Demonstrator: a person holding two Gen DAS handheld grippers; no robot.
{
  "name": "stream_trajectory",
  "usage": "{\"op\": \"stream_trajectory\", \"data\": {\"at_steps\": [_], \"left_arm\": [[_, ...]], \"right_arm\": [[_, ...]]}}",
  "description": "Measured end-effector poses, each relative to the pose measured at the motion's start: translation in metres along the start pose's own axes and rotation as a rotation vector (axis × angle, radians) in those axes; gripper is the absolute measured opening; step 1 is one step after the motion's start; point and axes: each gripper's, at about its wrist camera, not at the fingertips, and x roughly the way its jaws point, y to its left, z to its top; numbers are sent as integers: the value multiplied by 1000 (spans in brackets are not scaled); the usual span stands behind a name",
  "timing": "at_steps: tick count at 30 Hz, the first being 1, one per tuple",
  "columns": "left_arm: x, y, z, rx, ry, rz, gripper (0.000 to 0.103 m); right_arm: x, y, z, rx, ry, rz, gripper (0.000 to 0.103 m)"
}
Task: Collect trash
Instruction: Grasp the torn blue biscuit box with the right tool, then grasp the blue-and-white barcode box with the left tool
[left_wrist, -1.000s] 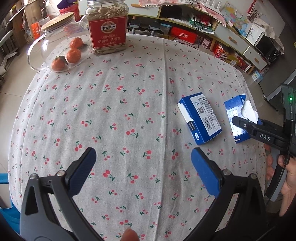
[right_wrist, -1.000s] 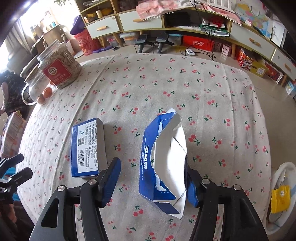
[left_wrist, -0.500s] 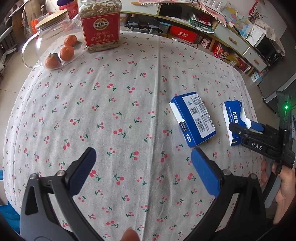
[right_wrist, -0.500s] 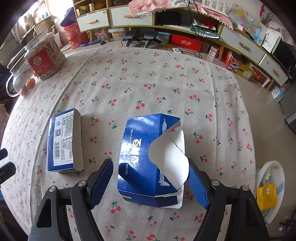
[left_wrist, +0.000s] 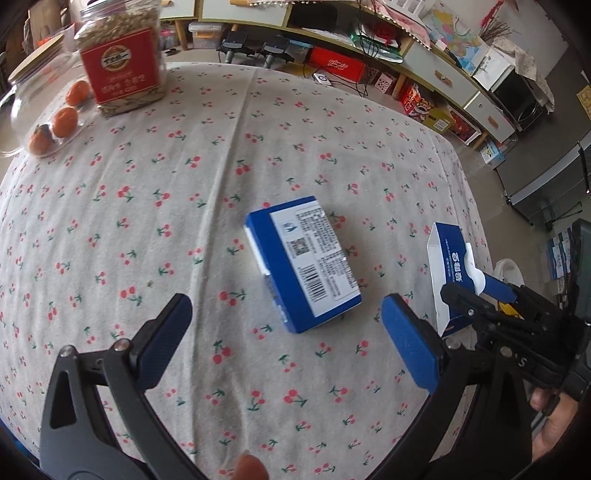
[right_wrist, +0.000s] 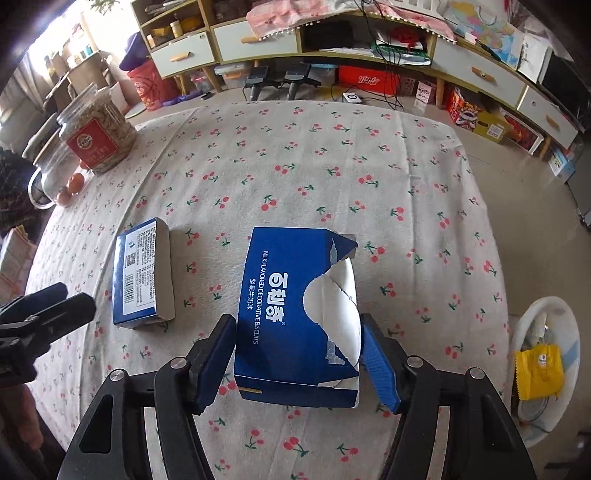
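A torn blue biscuit box (right_wrist: 291, 310) sits between the fingers of my right gripper (right_wrist: 299, 354), which is shut on it; both pads press its sides. It also shows in the left wrist view (left_wrist: 448, 273), held by the right gripper (left_wrist: 476, 291). A closed blue box (left_wrist: 303, 262) lies flat on the cherry-print tablecloth (left_wrist: 147, 206); it also shows in the right wrist view (right_wrist: 142, 273). My left gripper (left_wrist: 288, 339) is open and empty, just in front of the closed box.
A seed jar with a red label (left_wrist: 120, 59) and a glass container with oranges (left_wrist: 48, 122) stand at the far left. A white trash bin (right_wrist: 543, 354) with a yellow wrapper stands on the floor right of the table. Shelves line the back.
My right gripper has closed on the torn box, which turned from standing on edge to flat. My left gripper has moved right, towards the closed box.
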Motion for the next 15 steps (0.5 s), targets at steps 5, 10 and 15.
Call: {"op": "stream_trajectory", "data": {"at_steps": [5, 10, 15], "left_arm": [[18, -7, 3, -14, 3, 19, 96], [29, -12, -1, -17, 5, 38, 90], [38, -20, -9, 28, 23, 78, 70]], "right_arm": [[-17, -26, -14, 35, -3, -5, 68], [-25, -47, -25, 79, -2, -11, 68], [-28, -56, -33, 96, 4, -20, 68]]}}
